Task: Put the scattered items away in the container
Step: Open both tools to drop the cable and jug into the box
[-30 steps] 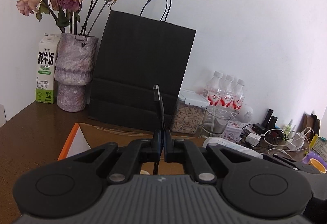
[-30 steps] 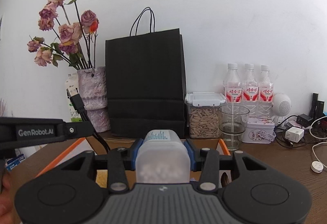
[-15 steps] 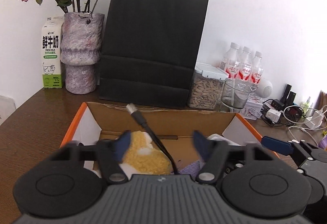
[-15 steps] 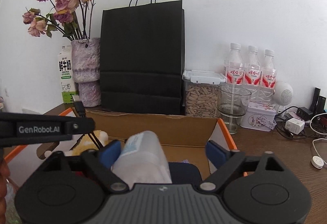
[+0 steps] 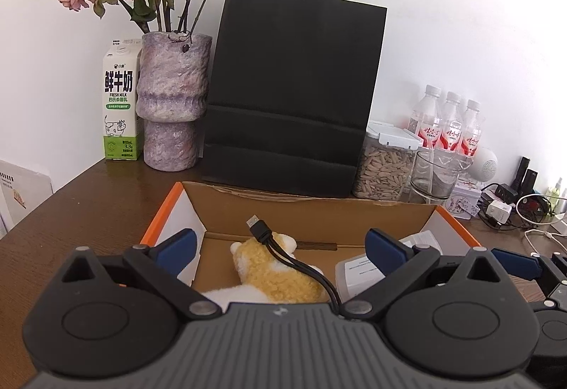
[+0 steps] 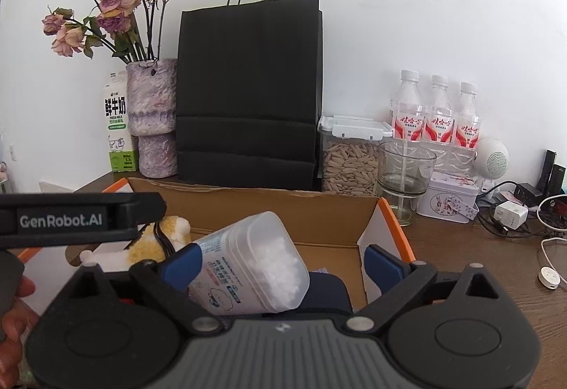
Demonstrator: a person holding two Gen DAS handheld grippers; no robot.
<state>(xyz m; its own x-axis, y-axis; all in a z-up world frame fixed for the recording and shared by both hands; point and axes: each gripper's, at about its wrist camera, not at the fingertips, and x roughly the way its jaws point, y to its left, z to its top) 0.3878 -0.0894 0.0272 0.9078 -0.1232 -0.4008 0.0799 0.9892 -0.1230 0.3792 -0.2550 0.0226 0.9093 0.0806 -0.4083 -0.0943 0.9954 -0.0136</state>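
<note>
An open cardboard box with orange edges (image 5: 312,211) (image 6: 319,211) sits on the brown table. My left gripper (image 5: 280,247) is open over it. A black USB cable (image 5: 280,247) lies across a yellow plush toy (image 5: 280,279) inside. My right gripper (image 6: 280,261) is open above the box. A clear plastic container of white cotton balls (image 6: 255,268) lies tilted between its fingers, resting in the box on a dark item; it also shows in the left wrist view (image 5: 358,270). The plush shows at left in the right wrist view (image 6: 166,236).
Behind the box stand a black paper bag (image 5: 290,98), a purple vase of dried roses (image 5: 170,105), a milk carton (image 5: 118,105), a seed jar (image 5: 384,165), a glass (image 5: 434,172), water bottles (image 5: 446,126). Chargers and cables (image 6: 514,211) lie at right.
Both grippers lowered to the box and opened. The left let go of the USB cable onto the plush; the right let go of the cotton container, which tipped into the box.
</note>
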